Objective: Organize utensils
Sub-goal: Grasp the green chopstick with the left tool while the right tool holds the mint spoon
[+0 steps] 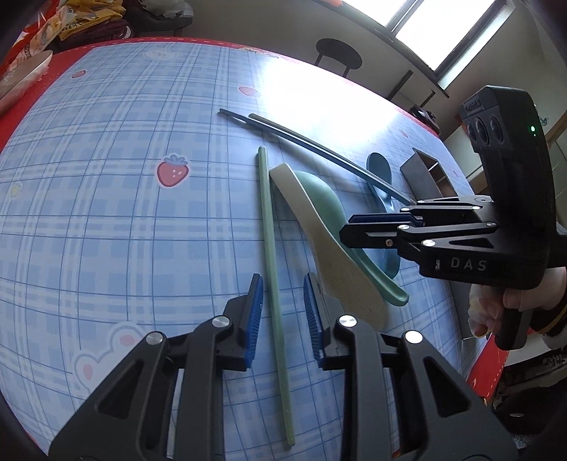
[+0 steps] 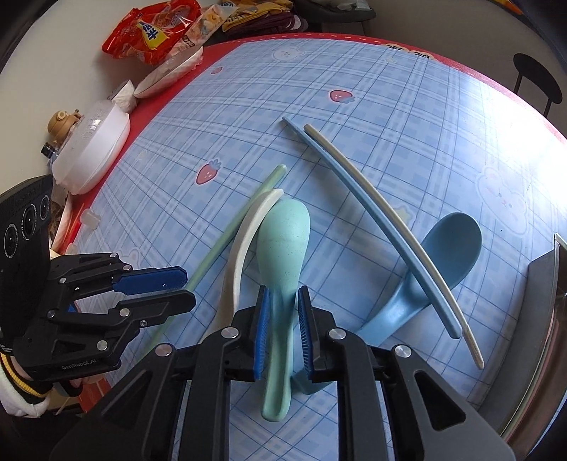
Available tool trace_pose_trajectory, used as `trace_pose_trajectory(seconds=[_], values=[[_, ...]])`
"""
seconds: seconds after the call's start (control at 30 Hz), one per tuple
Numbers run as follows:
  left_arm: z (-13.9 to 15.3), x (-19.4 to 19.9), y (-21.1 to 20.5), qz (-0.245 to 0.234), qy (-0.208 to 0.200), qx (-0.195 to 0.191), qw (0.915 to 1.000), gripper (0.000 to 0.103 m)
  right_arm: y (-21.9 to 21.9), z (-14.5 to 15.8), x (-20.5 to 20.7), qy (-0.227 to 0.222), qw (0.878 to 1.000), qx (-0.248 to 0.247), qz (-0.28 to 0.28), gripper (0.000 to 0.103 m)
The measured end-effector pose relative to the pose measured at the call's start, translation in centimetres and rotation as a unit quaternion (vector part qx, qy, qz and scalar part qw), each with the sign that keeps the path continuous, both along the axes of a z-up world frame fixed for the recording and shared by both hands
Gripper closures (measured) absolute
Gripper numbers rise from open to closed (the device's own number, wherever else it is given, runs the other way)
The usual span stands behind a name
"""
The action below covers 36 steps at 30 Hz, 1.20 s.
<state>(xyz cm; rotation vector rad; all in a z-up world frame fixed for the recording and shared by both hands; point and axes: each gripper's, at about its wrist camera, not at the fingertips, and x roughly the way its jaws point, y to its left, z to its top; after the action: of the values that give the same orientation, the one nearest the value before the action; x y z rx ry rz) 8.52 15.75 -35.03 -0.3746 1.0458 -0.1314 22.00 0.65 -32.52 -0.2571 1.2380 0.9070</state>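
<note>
On the blue checked tablecloth lie a green spoon (image 2: pixel 283 244), a cream spoon (image 2: pixel 244 230) on its edge against it, a blue spoon (image 2: pixel 450 248), a green chopstick (image 1: pixel 271 248), and a blue chopstick (image 2: pixel 372 220) with a cream chopstick (image 2: pixel 389 220) across the blue spoon. My left gripper (image 1: pixel 283 305) is open, its pads either side of the green chopstick; it shows in the right wrist view (image 2: pixel 177 287). My right gripper (image 2: pixel 281 314) straddles the green spoon's handle, the pads close to it with slight gaps; it shows in the left wrist view (image 1: pixel 375 223).
A steel utensil holder (image 1: pixel 423 173) stands at the table's right, also in the right wrist view (image 2: pixel 542 301). A white lidded bowl (image 2: pixel 92 138), a plate (image 2: pixel 166 76), snack bags (image 2: pixel 152 32) and a small bottle (image 2: pixel 63 120) crowd the far left edge. A black stool (image 1: pixel 338 53) stands beyond.
</note>
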Motion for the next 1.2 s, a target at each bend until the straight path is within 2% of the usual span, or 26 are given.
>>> trace_pose_trajectory(seconds=[0.43, 0.7, 0.83, 1.2], values=[[-0.2, 0.1, 0.3, 0.016, -0.002, -0.007, 0.9998, 0.082, 0.5, -0.3, -0.6, -0.013, 0.999, 0.003, -0.032, 0.087], [-0.3, -0.2, 0.2, 0.020, -0.006, -0.004, 0.9998, 0.083, 0.1, -0.2, -2.1, -0.004, 0.999, 0.006, -0.038, 0.088], [-0.4, -0.3, 0.2, 0.023, -0.009, -0.007, 0.9997, 0.083, -0.2, 0.3, -2.6, 0.000, 0.999, 0.017, -0.044, 0.094], [-0.4, -0.7, 0.4, 0.024, -0.013, -0.009, 0.9996, 0.083, 0.6, 0.0, -2.4, 0.007, 0.999, 0.019, -0.039, 0.094]])
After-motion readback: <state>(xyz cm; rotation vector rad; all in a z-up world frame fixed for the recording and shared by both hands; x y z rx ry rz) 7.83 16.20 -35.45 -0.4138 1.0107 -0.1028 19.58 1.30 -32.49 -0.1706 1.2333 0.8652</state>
